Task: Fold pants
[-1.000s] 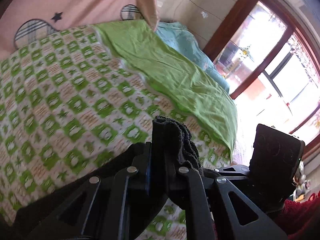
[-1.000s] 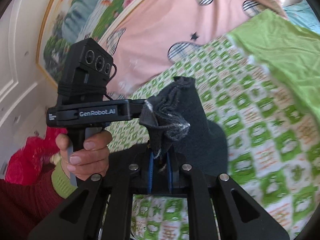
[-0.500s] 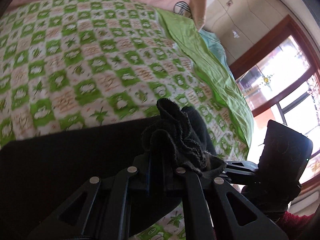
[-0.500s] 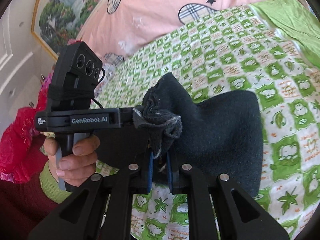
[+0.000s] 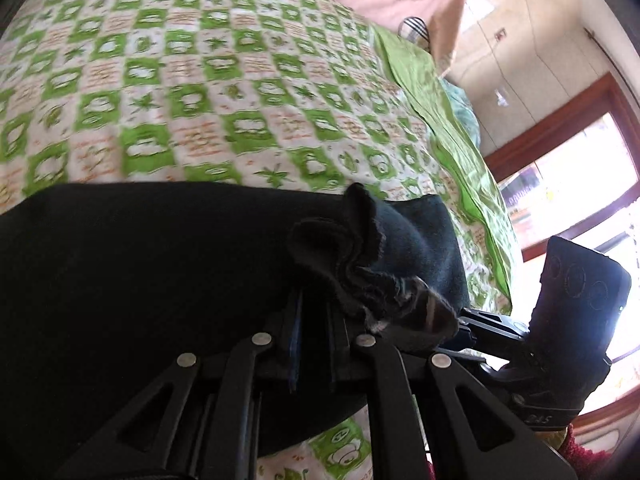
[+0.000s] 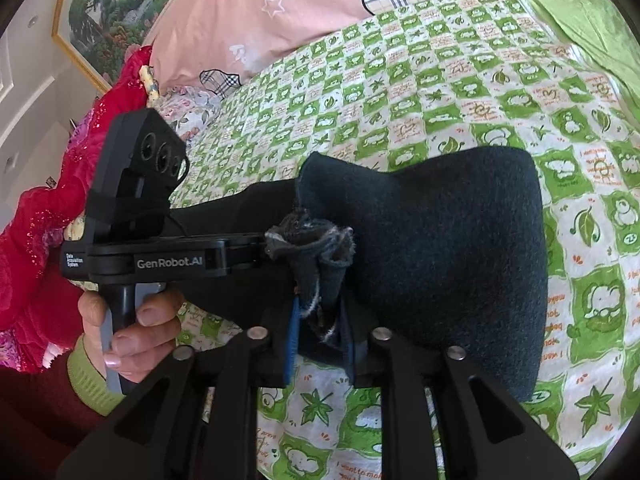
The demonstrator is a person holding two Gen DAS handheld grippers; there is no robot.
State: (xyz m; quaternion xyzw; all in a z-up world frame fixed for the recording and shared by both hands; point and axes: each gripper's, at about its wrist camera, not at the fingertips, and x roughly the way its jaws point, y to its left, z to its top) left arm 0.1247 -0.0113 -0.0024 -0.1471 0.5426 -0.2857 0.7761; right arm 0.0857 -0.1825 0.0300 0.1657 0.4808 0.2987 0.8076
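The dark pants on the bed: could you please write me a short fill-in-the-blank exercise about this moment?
1. The dark pants lie on a bedspread checked in white and ____.
2. Bunched cloth sits between the pads of the right tool, whose inner pads are coloured ____.
3. In the right wrist view, the hand gripping the left tool wears a cuff coloured ____.
4. The pillow beyond the bedspread is ____.

Missing words: green; blue; green; pink
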